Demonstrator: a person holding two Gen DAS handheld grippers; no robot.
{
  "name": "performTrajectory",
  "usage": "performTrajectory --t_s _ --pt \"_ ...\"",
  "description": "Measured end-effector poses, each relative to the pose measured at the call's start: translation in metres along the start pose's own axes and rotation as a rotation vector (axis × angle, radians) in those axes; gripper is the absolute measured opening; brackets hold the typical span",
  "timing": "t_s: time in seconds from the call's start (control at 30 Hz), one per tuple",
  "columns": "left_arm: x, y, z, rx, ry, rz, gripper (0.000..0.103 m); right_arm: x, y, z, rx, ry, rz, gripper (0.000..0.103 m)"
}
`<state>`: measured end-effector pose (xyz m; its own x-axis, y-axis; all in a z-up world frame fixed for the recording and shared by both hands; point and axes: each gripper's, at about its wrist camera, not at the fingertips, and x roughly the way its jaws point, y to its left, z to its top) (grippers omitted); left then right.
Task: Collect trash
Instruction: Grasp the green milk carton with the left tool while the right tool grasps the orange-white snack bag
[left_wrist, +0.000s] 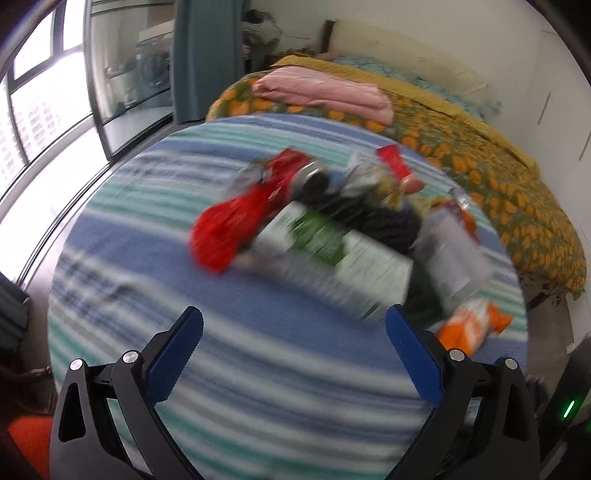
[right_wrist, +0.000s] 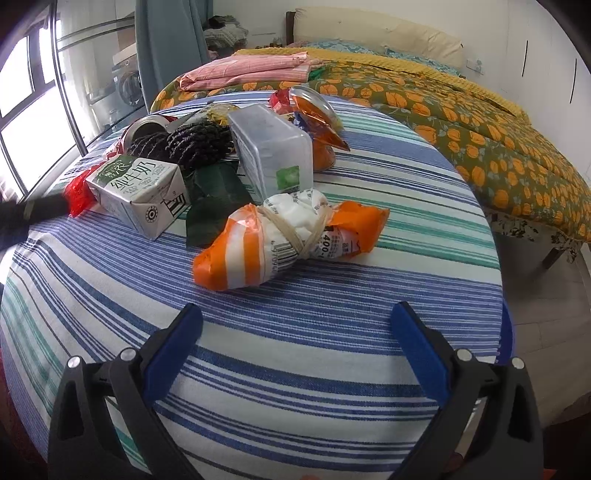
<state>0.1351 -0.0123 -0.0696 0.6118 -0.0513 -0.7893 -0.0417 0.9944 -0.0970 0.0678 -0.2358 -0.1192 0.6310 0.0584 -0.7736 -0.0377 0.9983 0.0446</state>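
Note:
Trash lies piled on a table under a blue, white and green striped cloth (right_wrist: 295, 332). An orange-and-white wrapper (right_wrist: 284, 243) tied with a rubber band lies nearest my right gripper (right_wrist: 295, 321), which is open with nothing between its fingers. Behind the wrapper are a green-and-white milk carton (right_wrist: 140, 192), a clear plastic box (right_wrist: 273, 151), a green leaf (right_wrist: 218, 206), dark corn cobs (right_wrist: 184, 146) and an orange bag (right_wrist: 317, 125). The left wrist view is motion-blurred: my left gripper (left_wrist: 295, 325) is open above the cloth, short of a red bag (left_wrist: 236, 225), the carton (left_wrist: 332, 254) and the orange wrapper (left_wrist: 472, 325).
A bed with an orange-patterned cover (right_wrist: 480, 140) and folded pink bedding (right_wrist: 251, 72) stands behind the table. Windows (left_wrist: 40, 110) and a blue curtain (right_wrist: 170, 48) are on the left. A dark object (right_wrist: 33, 214) pokes in at the left edge of the right wrist view.

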Motion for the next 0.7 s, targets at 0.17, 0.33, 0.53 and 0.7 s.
performTrajectory --t_s 0.17,0.33,0.53,0.7 --pt "0.040 -0.048 0.040 0.090 0.020 0.135 0.098 0.000 0.000 0.000 0.002 -0.002 -0.002 0.098" --pt "0.063 -0.055 0.039 0.137 0.064 0.224 0.099 0.000 0.000 0.000 0.006 -0.004 -0.002 0.098" --pt "0.035 -0.002 0.012 0.162 0.116 0.156 0.099 -0.001 0.000 -0.001 0.009 -0.006 -0.004 0.098" --pt "0.031 0.031 0.004 0.129 0.149 0.011 0.099 -0.001 -0.002 -0.001 0.021 -0.006 0.004 0.099"
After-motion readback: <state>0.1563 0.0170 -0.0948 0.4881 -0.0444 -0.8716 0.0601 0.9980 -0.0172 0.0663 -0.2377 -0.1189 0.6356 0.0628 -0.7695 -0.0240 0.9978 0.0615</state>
